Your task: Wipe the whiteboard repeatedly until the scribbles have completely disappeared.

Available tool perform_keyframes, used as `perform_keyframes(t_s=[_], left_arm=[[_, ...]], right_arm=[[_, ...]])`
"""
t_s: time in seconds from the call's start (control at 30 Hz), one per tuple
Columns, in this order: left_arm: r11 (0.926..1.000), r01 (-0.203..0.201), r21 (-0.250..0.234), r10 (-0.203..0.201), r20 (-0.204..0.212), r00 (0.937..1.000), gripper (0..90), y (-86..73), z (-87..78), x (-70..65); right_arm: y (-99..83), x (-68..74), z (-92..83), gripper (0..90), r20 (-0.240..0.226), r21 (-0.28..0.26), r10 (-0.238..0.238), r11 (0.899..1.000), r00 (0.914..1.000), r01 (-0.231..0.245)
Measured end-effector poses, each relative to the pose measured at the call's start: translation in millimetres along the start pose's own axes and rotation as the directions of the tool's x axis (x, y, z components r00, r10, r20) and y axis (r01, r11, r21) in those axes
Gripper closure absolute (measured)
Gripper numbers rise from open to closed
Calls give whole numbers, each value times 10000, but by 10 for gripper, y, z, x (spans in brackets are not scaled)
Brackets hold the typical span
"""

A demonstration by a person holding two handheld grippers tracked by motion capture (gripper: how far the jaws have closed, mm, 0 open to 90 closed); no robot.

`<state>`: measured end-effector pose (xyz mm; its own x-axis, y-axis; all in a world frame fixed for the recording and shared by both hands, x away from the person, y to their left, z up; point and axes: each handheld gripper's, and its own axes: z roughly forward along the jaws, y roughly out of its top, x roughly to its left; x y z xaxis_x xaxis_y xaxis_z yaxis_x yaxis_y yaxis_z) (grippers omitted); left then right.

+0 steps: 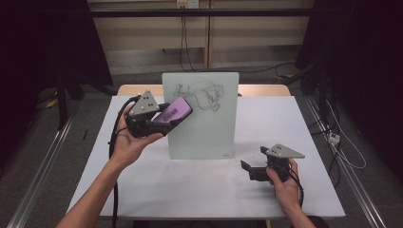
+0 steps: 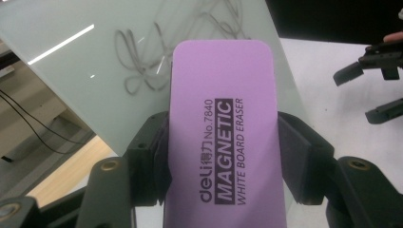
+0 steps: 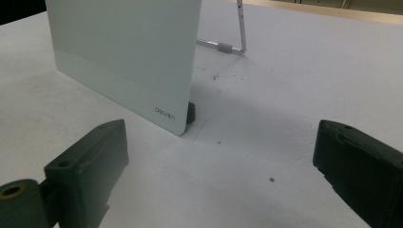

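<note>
so the white counter [image 1: 157, 190] has loads of bare surface, especially along the near edge and off to the right of the board, and the right edge runs close to a metal rail on the floor. the whiteboard [image 1: 204, 123] stands upright near the middle, leaning back a bit on a thin wire stand [image 3: 240, 33] behind it, with its lower corner sitting on a small dark foot. the left hand-held gripper [image 1: 164, 116] is up off the counter at the board's left edge, pinching the eraser [image 1: 175, 112] by its two long sides, so its jaws are clamped on it. the eraser points toward the upper left of the board, right in front of the scribble [image 1: 202, 95], can't tell if it's actually touching the glass. it's a purple rounded-corner block, long and flat, with dark print on top reading "magnetic white board eraser". the scribble is a loopy grey tangle of lines in the board's top half. the right hand-held gripper [image 1: 249, 168] sits low near the counter's right side, well apart from the board's lower right corner, jaws spread wide with nothing between them, just bare counter with a few tiny dark specks.
</note>
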<state>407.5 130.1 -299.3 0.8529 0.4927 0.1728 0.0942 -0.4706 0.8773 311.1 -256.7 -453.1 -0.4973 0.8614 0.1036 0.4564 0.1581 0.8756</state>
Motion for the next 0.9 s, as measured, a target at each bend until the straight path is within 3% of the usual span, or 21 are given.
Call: perform_keyframes(t_s=[0.2,0.37,0.9], left_arm=[[9995,-47,-298,45,-68,10000,410,84,-22,75],[9994,-260,-209,257,-151,9996,411,182,9,107],[9987,-249,-447,231,-385,9990,411,424,57,305]], right_arm=[[-1,-3,4,48,-105,16,160,9999,9998,-159],[-1,7,9,48,-107,19,91,10000,9999,-90],[1,4,10,48,-89,34,-29,10000,10000,29]])
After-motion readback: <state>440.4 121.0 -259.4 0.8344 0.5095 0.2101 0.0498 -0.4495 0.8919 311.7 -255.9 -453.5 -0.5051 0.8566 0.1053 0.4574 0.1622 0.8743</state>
